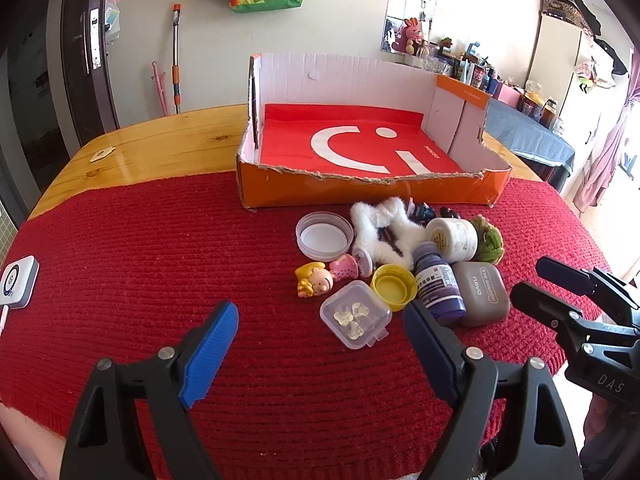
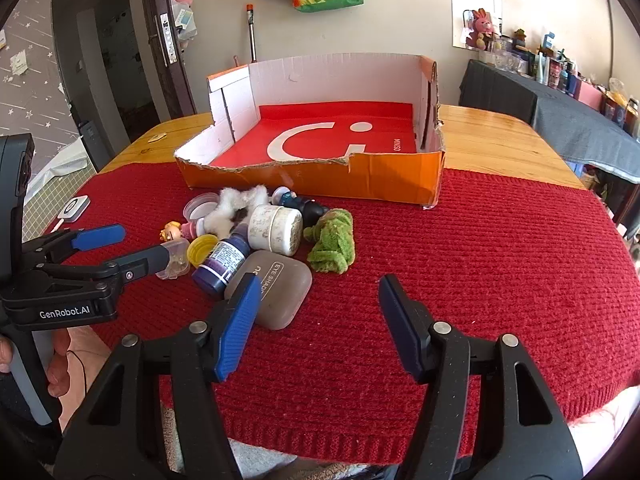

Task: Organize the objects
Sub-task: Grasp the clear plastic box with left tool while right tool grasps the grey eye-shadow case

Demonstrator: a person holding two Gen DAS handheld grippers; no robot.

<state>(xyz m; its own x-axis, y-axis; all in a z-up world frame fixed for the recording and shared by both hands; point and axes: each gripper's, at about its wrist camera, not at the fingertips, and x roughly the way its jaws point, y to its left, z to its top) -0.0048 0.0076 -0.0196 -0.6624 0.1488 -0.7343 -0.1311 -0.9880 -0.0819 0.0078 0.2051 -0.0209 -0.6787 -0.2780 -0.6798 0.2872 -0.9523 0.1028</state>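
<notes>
A pile of small objects lies on the red knitted cloth (image 1: 160, 248) in front of an orange cardboard box (image 1: 360, 192) lined in red. My left gripper (image 1: 320, 312) is open, and a small clear plastic box (image 1: 354, 314) lies just ahead of its tips, beside a yellow cap (image 1: 394, 286) and a purple bottle (image 1: 438, 288). My right gripper (image 2: 318, 286) is open over bare cloth with nothing between its fingers. A grey eye-shadow case (image 2: 276, 288) lies next to its left finger. A white jar (image 2: 276, 228), a green plush (image 2: 332, 246) and white fluff (image 2: 236, 208) lie behind.
A clear round lid (image 1: 324, 236) and a small doll figure (image 1: 316, 280) lie at the pile's left. A white device (image 1: 18, 282) sits at the cloth's left edge. Bare wooden table (image 2: 492, 140) flanks the box. A hand (image 2: 60, 360) holds the left gripper's handle.
</notes>
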